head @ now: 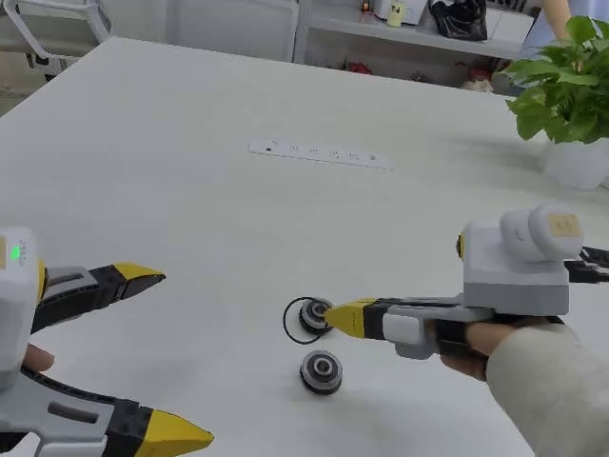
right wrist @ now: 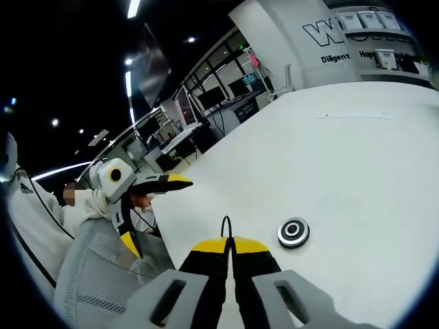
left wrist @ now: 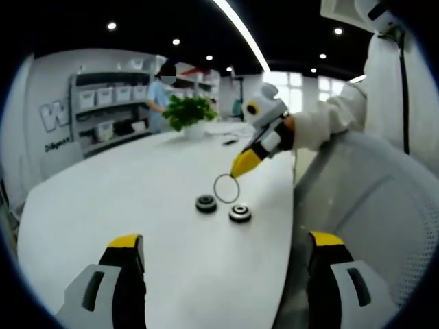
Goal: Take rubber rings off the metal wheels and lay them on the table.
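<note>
Jaws of right gripper (head: 328, 317) were clamped on rubber ring (head: 284, 322), one wheel (head: 312, 315) at the tips, another wheel (head: 321, 371) beside; left gripper (head: 186, 358) gaped wide.

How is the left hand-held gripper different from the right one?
The left hand-held gripper has its jaws wide apart, while the right hand-held gripper has its jaws pressed together. The left one holds nothing, but the right one pinches a thin black rubber ring. The left one sits off to the side, and the right one's tip is close to the metal wheels. Both have yellow tips on black and grey bodies.
</note>
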Demonstrator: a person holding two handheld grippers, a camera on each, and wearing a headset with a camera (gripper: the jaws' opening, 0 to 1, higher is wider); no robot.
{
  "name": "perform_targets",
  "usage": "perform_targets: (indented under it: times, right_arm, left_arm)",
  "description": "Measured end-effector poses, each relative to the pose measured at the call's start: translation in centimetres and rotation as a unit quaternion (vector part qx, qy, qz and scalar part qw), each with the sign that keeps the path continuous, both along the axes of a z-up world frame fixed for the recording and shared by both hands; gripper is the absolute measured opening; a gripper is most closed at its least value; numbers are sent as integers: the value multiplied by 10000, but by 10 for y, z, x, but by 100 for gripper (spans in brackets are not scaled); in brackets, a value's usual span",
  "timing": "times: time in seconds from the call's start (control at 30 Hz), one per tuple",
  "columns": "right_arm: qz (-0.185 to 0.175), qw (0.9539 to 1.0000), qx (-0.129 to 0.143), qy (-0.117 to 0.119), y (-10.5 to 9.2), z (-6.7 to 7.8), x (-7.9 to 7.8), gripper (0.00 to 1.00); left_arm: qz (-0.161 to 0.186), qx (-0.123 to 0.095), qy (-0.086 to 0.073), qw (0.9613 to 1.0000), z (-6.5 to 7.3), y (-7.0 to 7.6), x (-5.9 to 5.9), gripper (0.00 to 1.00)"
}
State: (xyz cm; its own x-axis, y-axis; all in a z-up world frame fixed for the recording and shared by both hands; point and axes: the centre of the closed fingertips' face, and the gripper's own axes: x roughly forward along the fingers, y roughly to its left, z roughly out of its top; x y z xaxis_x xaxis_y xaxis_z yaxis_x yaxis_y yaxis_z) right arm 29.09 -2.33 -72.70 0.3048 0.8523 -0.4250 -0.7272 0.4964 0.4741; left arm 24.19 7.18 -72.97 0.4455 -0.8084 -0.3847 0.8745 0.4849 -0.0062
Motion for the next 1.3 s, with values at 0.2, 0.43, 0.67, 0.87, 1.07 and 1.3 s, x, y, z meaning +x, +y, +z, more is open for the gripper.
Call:
perform_targets:
  times: [0.2, 0.43, 0.67, 0.87, 1.07, 1.3]
  right_arm:
    - [113, 9999, -106, 32, 9, -6, -6, 0]
    - [309, 9993, -191, 66, 22, -13, -13, 0]
    - [473, 9983, -320, 109, 30, -22, -17, 0]
    - [525, 9974, -443, 217, 33, -32, -20, 0]
    - [673, 9953, -647, 260, 38, -44, -26, 0]
    - [780, 9933, -794, 307, 40, -54, -30, 0]
  left_arm:
    - [9, -12, 18, 10000, -1, 0, 0, 100]
    - [-77, 42, 68, 9999, -5, -3, -3, 100]
    - [-190, 43, 150, 9997, -8, -7, -7, 100]
    - [-232, 35, 172, 9996, -8, -8, -8, 100]
    - [-304, -23, 244, 9992, -9, -10, -11, 100]
    - [-306, -67, 273, 9991, -9, -11, -12, 100]
